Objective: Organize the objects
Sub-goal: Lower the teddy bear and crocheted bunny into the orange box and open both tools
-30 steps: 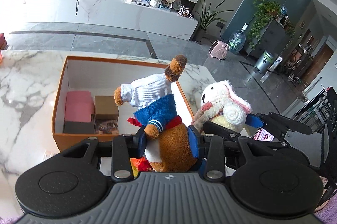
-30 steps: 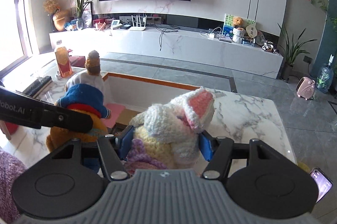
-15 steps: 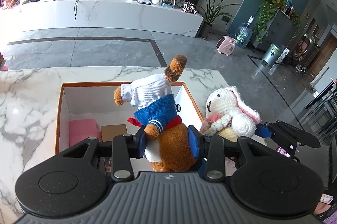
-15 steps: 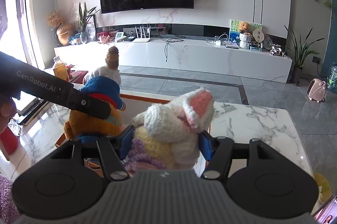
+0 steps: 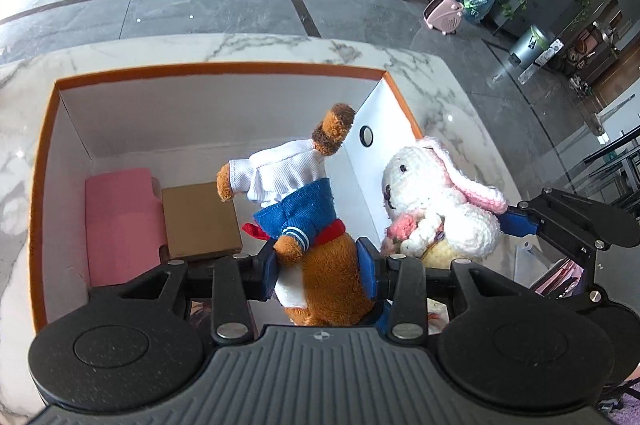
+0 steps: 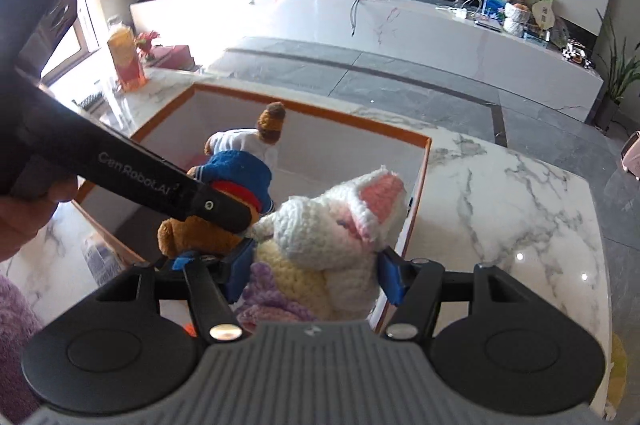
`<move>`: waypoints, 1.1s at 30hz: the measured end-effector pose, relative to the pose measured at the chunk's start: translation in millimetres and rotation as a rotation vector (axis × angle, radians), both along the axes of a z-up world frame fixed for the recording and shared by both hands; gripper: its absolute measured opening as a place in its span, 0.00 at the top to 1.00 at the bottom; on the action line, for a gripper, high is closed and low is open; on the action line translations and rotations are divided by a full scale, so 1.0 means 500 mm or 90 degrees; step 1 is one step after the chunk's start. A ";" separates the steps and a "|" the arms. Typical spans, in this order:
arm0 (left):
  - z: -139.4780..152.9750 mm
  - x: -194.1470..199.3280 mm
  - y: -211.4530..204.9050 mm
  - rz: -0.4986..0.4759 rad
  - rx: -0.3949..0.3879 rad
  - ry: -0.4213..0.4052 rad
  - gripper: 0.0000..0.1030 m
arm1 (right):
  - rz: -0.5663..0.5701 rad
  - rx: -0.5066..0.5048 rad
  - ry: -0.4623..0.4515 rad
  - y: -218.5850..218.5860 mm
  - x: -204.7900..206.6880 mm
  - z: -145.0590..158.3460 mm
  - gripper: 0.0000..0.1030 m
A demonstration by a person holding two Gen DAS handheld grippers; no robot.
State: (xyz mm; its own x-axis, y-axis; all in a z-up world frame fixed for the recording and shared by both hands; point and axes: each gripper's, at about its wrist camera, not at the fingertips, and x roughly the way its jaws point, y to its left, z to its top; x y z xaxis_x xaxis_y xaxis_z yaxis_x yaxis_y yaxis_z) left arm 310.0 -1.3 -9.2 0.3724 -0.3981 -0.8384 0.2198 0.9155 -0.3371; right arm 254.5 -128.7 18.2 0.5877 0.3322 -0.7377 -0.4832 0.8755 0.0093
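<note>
The left gripper [image 5: 318,275] pinched a brown plush bear in a blue sailor top [image 5: 308,225] over the orange-rimmed white box [image 5: 224,67]; at its 3 o'clock the right gripper [image 6: 316,275] clamped a white crocheted rabbit [image 6: 332,241] above the box's wall, which might snag it. Only the left wrist view showed the pink block [image 5: 120,221] and cardboard box [image 5: 200,221] inside

The right tool [image 6: 316,273] clamps a crocheted white rabbit [image 6: 332,237] above the orange-rimmed box [image 6: 416,193] on the marble bench [image 6: 500,209]. Just left, the left tool [image 6: 224,213] grips a brown plush dog [image 6: 236,185].
</note>
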 end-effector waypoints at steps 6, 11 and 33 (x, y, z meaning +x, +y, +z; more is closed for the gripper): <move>-0.021 0.013 -0.003 0.000 -0.016 0.028 0.55 | 0.080 -0.057 0.034 0.004 0.042 -0.036 0.37; -0.012 0.014 -0.017 -0.022 0.005 0.015 0.54 | 0.054 -0.053 0.081 0.009 0.061 -0.049 0.36; -0.030 0.038 -0.033 -0.037 -0.003 0.020 0.51 | 0.010 -0.128 -0.025 0.044 -0.016 -0.055 0.29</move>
